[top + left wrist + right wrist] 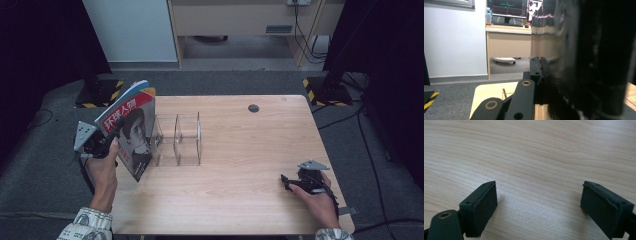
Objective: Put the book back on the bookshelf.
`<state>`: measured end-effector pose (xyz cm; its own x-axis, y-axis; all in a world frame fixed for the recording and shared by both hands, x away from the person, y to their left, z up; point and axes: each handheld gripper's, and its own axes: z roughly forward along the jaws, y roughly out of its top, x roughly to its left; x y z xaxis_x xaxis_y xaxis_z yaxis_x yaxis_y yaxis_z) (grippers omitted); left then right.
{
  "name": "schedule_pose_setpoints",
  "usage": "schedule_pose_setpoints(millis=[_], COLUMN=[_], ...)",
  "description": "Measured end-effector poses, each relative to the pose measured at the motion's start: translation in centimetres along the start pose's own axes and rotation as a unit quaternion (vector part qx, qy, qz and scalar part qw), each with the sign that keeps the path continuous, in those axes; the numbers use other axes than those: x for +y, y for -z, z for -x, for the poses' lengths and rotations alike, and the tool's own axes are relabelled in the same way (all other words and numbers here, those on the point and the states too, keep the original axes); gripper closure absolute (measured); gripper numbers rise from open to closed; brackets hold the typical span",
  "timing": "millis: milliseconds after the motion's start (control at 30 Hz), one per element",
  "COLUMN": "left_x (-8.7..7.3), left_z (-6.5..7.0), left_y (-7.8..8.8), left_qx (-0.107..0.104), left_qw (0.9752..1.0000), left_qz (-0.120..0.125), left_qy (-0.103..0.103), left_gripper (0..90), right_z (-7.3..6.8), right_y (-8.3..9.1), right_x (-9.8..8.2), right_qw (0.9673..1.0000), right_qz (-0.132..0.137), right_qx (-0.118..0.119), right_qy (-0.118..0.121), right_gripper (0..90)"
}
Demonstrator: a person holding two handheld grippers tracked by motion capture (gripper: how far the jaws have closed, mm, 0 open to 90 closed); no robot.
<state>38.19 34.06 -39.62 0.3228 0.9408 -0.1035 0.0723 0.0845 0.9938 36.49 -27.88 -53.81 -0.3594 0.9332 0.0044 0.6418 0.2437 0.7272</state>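
A magazine [131,131] with a red title band and a portrait on its cover is held upright over the table's left edge. My left gripper [111,142] is shut on its near edge; in the left gripper view the magazine [584,62] looms dark and blurred against the jaws. A clear acrylic file holder [177,139] with upright dividers stands just right of the magazine. My right gripper [286,181] rests low at the table's front right, open, its pads [485,205] spread wide over bare wood.
The wooden table [240,165] has a round cable hole [253,108] near its back edge. Dark stands with yellow-black striped bases [320,90] flank the table on grey carpet. A wooden desk [509,40] stands beyond.
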Motion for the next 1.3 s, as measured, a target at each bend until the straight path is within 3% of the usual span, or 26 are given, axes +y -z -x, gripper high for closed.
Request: schedule_pose_setpoints(millis=[567, 967, 1300], left_x=[-1.1, -0.9, -0.6], left_z=[-0.1, 0.1, 0.2], left_y=[1.1, 1.4, 1.5], left_qx=[0.004, 0.001, 0.005], left_qw=[0.9999, 0.9998, 0.9996], left_qz=[-0.014, -0.019, -0.022], left_qy=[0.004, 0.011, 0.015], left_gripper=[82.1, 80.6, 71.0], right_z=[0.0, -0.1, -0.1], right_y=[0.1, 0.1, 0.1], right_x=[-0.1, -0.1, -0.1], right_qw=[1.0, 1.0, 1.0], right_qz=[0.0, 0.0, -0.001], right_qx=[0.002, 0.003, 0.006], right_qy=[0.001, 0.001, 0.004], right_gripper=[13.8, 13.8, 13.7])
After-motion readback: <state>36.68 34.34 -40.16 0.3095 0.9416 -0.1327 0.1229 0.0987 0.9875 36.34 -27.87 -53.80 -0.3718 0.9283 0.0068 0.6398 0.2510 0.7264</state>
